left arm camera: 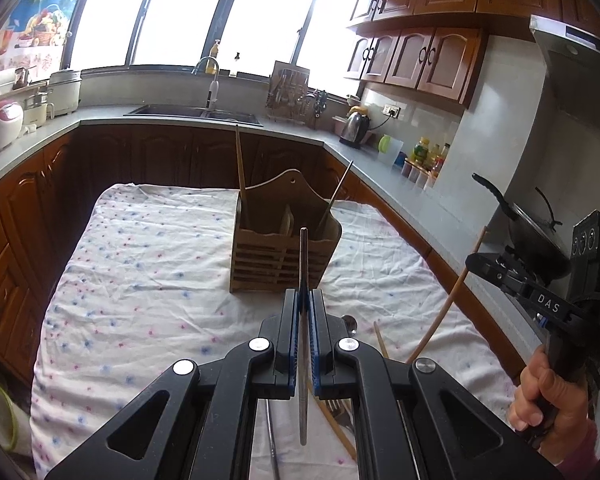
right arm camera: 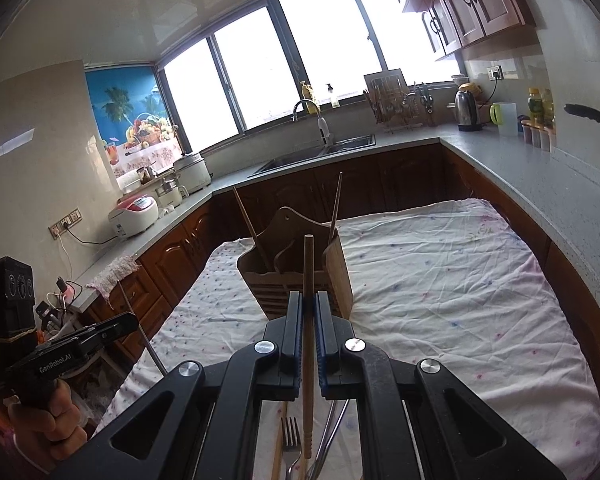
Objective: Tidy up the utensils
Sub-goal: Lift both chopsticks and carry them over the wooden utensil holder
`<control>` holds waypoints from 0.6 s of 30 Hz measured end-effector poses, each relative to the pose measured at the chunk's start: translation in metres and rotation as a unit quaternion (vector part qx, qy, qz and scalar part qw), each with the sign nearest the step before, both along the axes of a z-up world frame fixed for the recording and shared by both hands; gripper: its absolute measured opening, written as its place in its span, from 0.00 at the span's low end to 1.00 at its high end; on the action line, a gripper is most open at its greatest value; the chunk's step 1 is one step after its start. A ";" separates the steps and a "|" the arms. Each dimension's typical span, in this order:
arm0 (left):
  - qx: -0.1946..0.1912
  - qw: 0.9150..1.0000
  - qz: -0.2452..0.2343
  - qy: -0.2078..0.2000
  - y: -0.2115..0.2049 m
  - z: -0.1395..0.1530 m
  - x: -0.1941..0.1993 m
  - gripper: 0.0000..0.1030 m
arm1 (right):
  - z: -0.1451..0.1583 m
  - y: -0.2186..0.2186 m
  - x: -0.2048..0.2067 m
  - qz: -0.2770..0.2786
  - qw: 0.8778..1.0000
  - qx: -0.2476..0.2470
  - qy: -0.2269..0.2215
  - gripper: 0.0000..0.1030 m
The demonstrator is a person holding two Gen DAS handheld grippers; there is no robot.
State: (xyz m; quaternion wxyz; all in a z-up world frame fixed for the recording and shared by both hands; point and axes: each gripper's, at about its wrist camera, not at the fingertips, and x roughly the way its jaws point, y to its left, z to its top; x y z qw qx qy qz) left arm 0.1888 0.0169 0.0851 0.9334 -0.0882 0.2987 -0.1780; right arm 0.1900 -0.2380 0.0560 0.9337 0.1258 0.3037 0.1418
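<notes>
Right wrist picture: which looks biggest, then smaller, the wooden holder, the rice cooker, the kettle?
1. wooden holder, biggest, though it is nearest the camera.
2. rice cooker.
3. kettle, smallest, but farthest away.

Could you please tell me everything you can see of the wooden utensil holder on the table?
The wooden utensil holder stands upright on the flowered tablecloth, near the table's far end. It looks like light, unpainted wood: a slatted front, a taller arched back panel with a small hole, and inner dividers making compartments. A wooden chopstick leans out of its left compartment and a metal chopstick out of its right. Neither gripper touches it.
</notes>
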 end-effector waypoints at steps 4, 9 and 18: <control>-0.007 1.000 0.003 -0.005 0.003 0.002 0.004 0.03 | 0.002 0.002 0.005 0.000 1.000 0.001 -0.003 0.06; -0.013 1.000 0.008 -0.013 0.008 0.006 0.011 0.02 | 0.009 0.002 0.012 -0.001 1.000 0.002 -0.012 0.06; -0.020 0.999 0.017 -0.041 0.014 0.020 0.026 0.02 | 0.030 0.006 0.034 -0.003 0.999 0.006 -0.040 0.06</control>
